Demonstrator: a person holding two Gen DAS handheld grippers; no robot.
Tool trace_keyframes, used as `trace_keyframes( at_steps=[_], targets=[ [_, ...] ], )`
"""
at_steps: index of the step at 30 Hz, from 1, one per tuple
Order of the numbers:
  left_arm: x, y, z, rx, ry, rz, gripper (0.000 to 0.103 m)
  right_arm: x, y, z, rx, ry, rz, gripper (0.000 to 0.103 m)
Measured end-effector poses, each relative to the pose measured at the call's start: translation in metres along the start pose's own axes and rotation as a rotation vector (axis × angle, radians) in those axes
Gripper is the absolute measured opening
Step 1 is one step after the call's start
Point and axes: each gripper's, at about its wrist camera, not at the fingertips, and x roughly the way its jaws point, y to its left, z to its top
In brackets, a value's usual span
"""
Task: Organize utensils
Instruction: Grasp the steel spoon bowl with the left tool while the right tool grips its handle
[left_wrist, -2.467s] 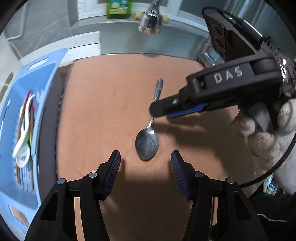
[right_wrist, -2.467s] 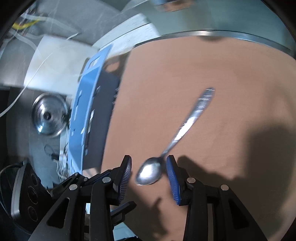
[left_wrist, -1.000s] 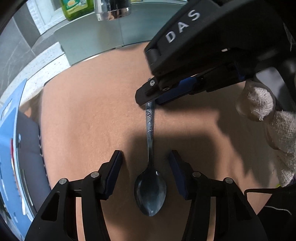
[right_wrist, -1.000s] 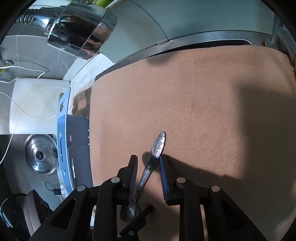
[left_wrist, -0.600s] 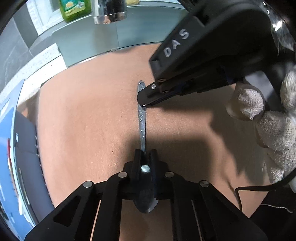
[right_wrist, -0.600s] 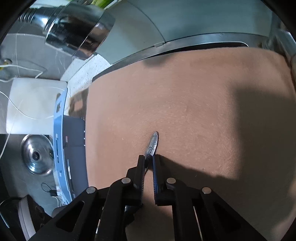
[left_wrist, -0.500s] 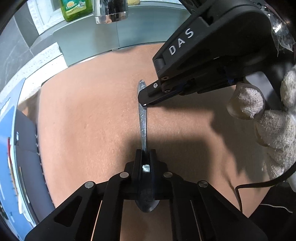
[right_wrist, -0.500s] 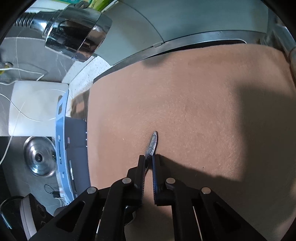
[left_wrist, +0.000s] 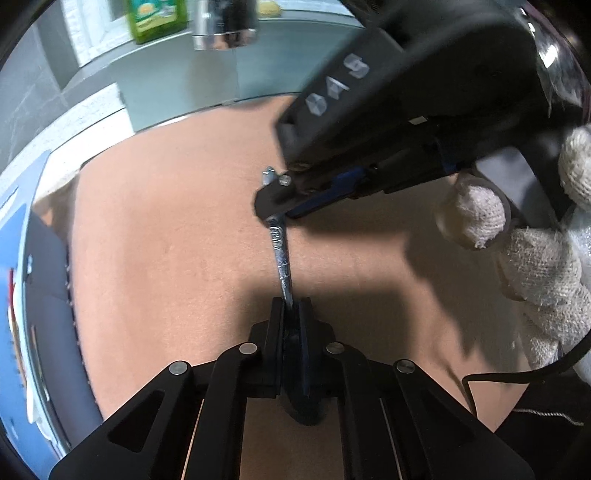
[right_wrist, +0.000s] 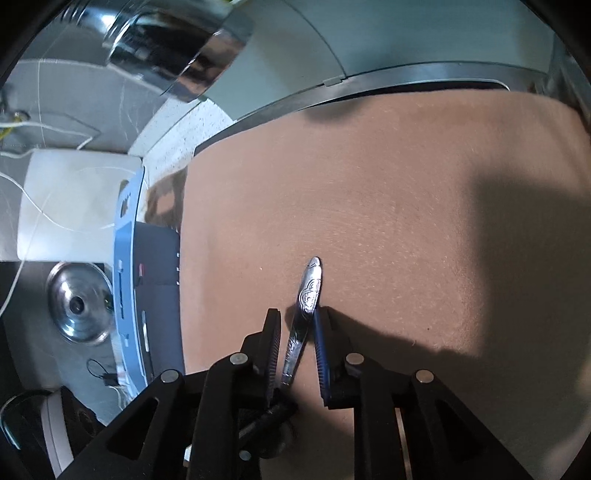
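The spoon (left_wrist: 279, 254) is lying lengthwise on the brown mat (left_wrist: 166, 240), bowl end toward the person, ornate handle tip pointing away toward the sink wall. It is not yet in the blue utensil tray (left_wrist: 14, 280), which is sitting off the mat's left edge with a few utensils already resting in it — so some sorting looks done, and this spoon is the piece in hand; lifting it and carrying it across to the tray is still ahead.

The left gripper (left_wrist: 291, 310) is clamping fully shut on the spoon's neck, just above the bowl; the bowl itself is mostly hiding under the closed fingers. The handle is running out from those fingers to the right gripper (right_wrist: 295, 332), which is straddling the handle's decorated end. Its jaws have just been opening: in the right wrist view there is a clear gap on the left side of the handle, while the blue pad on the right is sitting close against it — whether it is actually touching is hard to tell. So the right one is reading as letting go, and the left is carrying the grip alone.

A gloved hand (left_wrist: 517, 236) is holding the right gripper's body.
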Motion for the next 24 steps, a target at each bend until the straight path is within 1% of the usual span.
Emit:
trace_keyframes(
  at_steps=[2, 4, 6, 8, 10, 14, 16, 20, 24],
  targets=[
    [-0.004, 0.003, -0.004, -0.009, 0.003, -0.012, 0.010, 0.000, 0.000, 0.001, -0.007, 0.009, -0.010, 0.017],
    [-0.008, 0.009, -0.008, -0.006, 0.002, 0.009, 0.030, 0.001, 0.004, 0.002, -0.014, 0.018, -0.033, 0.017],
    [-0.011, 0.008, -0.016, -0.001, 0.010, 0.009, 0.042, 0.003, 0.008, 0.003, -0.026, 0.023, -0.061, 0.017],
    [-0.012, 0.004, -0.023, 0.007, 0.021, 0.011, 0.044, 0.004, 0.013, 0.004, -0.045, 0.031, -0.098, 0.017],
    [-0.014, 0.010, -0.030, -0.003, 0.034, 0.017, 0.053, 0.005, 0.017, 0.005, -0.053, 0.036, -0.120, 0.018],
    [-0.015, 0.012, -0.034, -0.028, 0.022, 0.006, 0.053, 0.008, 0.024, 0.006, -0.076, 0.039, -0.164, 0.018],
    [-0.017, 0.005, -0.048, -0.031, 0.016, 0.004, 0.053, 0.008, 0.026, 0.006, -0.089, 0.042, -0.185, 0.018],
    [-0.021, 0.000, -0.050, -0.020, 0.012, 0.004, 0.053, 0.009, 0.027, 0.007, -0.072, 0.049, -0.203, 0.018],
    [-0.017, -0.005, -0.049, -0.005, 0.017, 0.002, 0.053, 0.011, 0.034, 0.006, -0.101, 0.049, -0.250, 0.019]
  ],
)
